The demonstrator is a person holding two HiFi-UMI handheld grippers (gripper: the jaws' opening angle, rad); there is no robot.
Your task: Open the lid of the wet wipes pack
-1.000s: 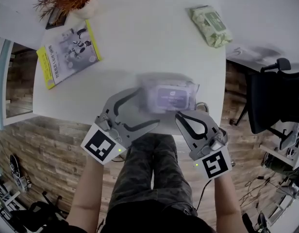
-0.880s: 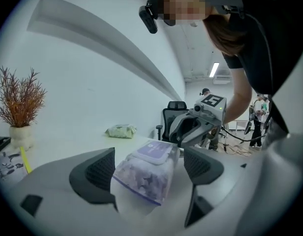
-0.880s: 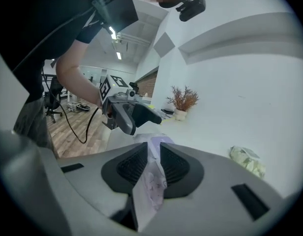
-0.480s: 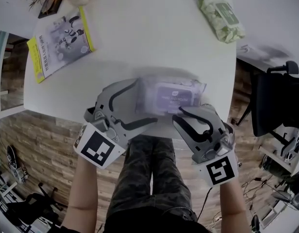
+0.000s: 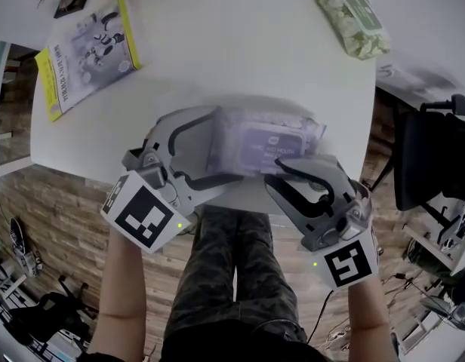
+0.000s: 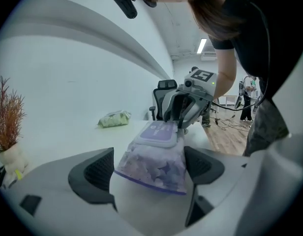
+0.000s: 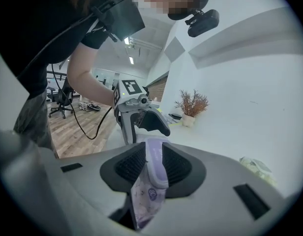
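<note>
A purple wet wipes pack [image 5: 266, 148] lies flat on the white table [image 5: 217, 59] near its front edge, lid up and shut. My left gripper [image 5: 226, 145] stands wide open around the pack's left end. In the left gripper view the pack [image 6: 156, 156] sits between the pads with thin gaps. My right gripper [image 5: 281, 173] is at the pack's right front end. Its jaws are opening, and in the right gripper view the pack's end [image 7: 154, 176] stands between the narrow-set pads.
A green wipes pack [image 5: 352, 19] lies at the table's far right corner. A yellow-edged booklet [image 5: 85, 55] and a dried plant [image 6: 6, 117] are at the far left. A black office chair [image 5: 436, 157] stands right of the table. The person's legs are below the front edge.
The pack, blurred in motion a second ago, now rests still on the table. The left jaws have spread wider around its end and the right jaws have parted.
</note>
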